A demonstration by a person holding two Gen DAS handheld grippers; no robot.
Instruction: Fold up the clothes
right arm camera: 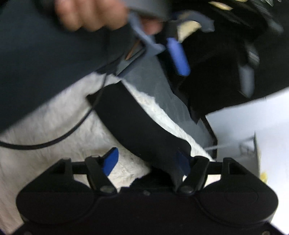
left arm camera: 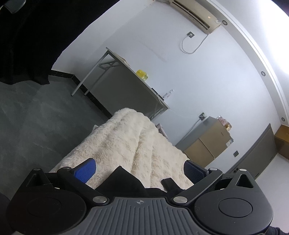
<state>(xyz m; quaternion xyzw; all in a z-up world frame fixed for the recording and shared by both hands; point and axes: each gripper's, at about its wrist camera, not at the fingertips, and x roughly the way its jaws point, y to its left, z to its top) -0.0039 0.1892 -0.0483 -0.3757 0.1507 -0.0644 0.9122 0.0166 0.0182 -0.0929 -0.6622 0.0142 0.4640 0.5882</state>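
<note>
A black garment [left arm camera: 126, 179] lies on a cream fleece cover [left arm camera: 130, 137], and more of it hangs dark at the upper left [left arm camera: 27, 45]. My left gripper [left arm camera: 139, 170] is open, its blue pads wide apart, with a fold of the black cloth between them near the base. In the blurred right wrist view my right gripper [right arm camera: 146, 161] is open over the fleece cover [right arm camera: 54, 117]. A band of the black garment [right arm camera: 137, 123] runs across its right finger, and the left pad stands free. Above, a hand [right arm camera: 90, 14] holds the left gripper [right arm camera: 215, 81] over black cloth.
A folding table [left arm camera: 126, 81] with a yellow object [left arm camera: 142, 75] stands by the white wall. A tan cabinet [left arm camera: 207, 142] is at the right, grey floor [left arm camera: 36, 117] at the left. A thin black cable [right arm camera: 72, 132] crosses the fleece.
</note>
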